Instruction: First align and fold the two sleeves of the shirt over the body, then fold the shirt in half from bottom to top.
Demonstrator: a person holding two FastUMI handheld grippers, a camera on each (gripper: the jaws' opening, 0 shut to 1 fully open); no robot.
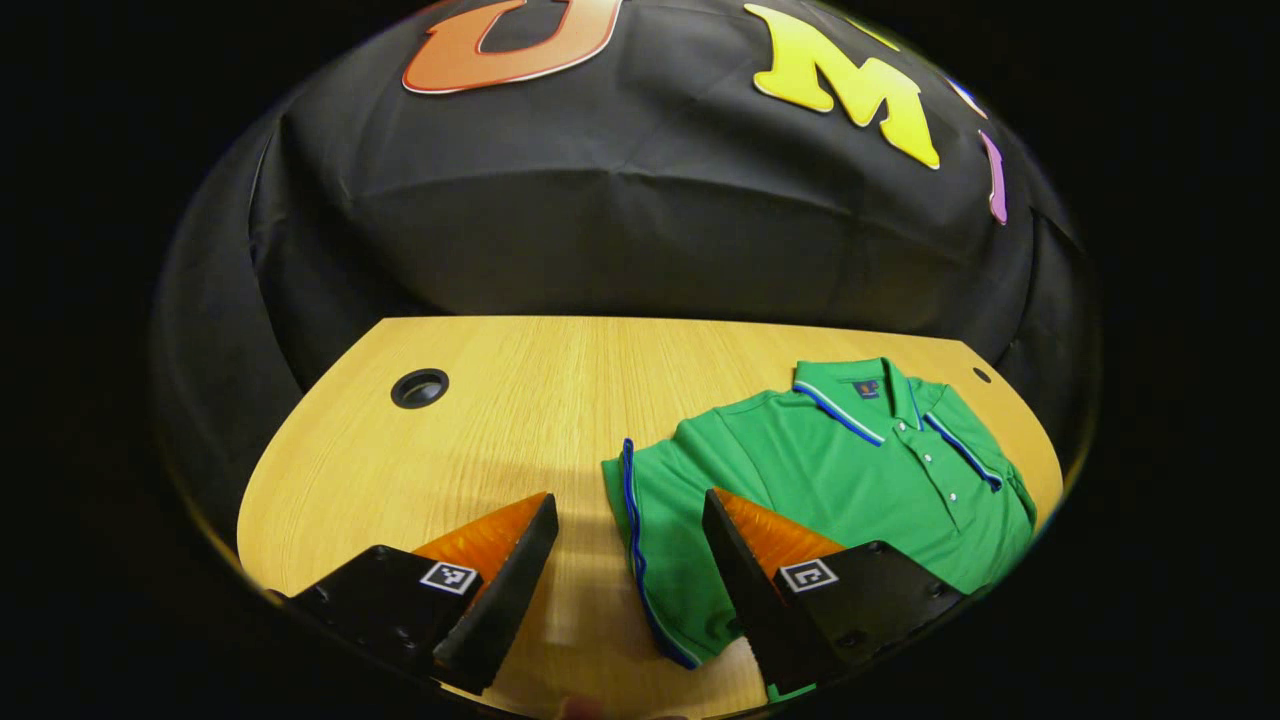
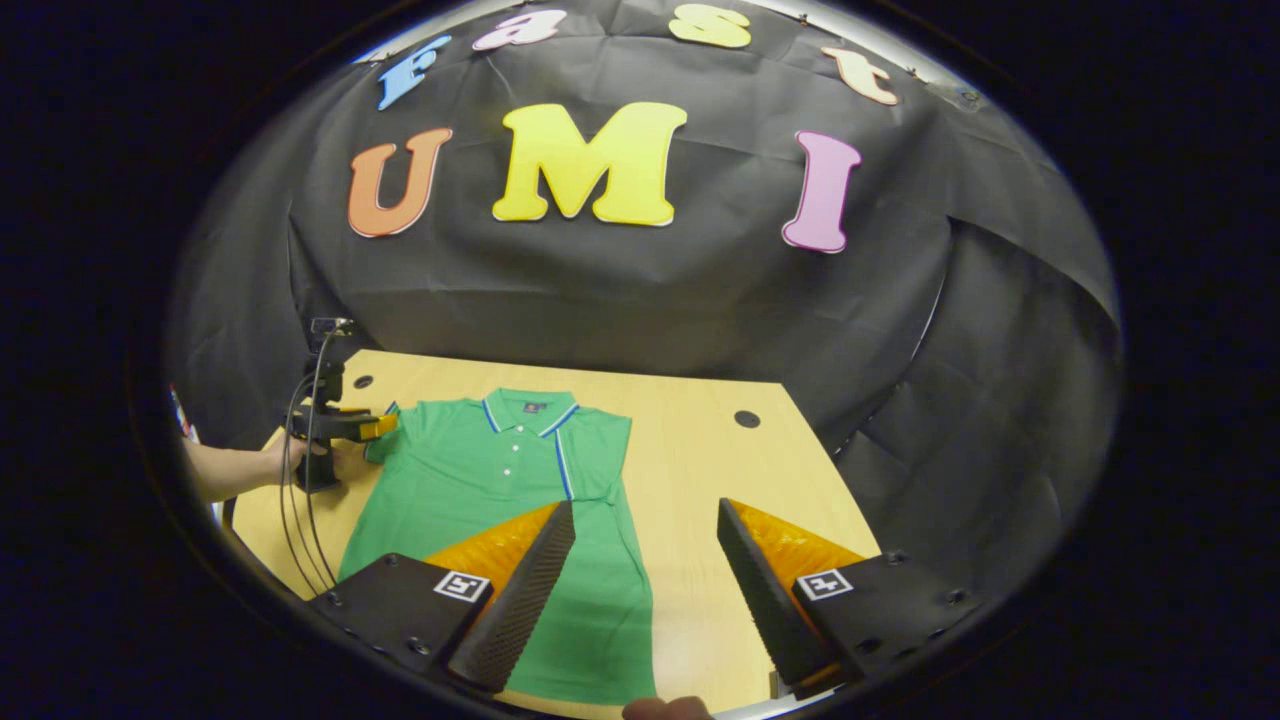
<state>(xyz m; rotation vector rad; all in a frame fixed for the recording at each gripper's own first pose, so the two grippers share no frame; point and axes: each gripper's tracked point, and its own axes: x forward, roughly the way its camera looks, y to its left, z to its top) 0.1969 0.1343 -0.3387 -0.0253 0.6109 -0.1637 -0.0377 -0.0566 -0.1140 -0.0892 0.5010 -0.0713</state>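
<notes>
A green polo shirt (image 1: 850,470) with blue and white trim lies flat on the wooden table (image 1: 480,440), collar toward the back wall. Its blue-edged sleeve (image 1: 650,520) points at my left gripper (image 1: 628,495), which is open just above the table; the sleeve hem lies between the fingers, untouched. In the right gripper view the shirt (image 2: 480,480) spreads left of centre, its right edge straight with that sleeve lying over the body. My right gripper (image 2: 646,504) is open above that edge, holding nothing. The left gripper (image 2: 375,427) sits at the shirt's far sleeve, held by a hand (image 2: 250,465).
The table has a round cable hole (image 1: 420,388) at its back left and another hole (image 2: 747,419) at the back right. Cables (image 2: 300,520) hang from the left gripper. Bare wood (image 2: 720,470) lies right of the shirt. The black cloth wall rises behind the table.
</notes>
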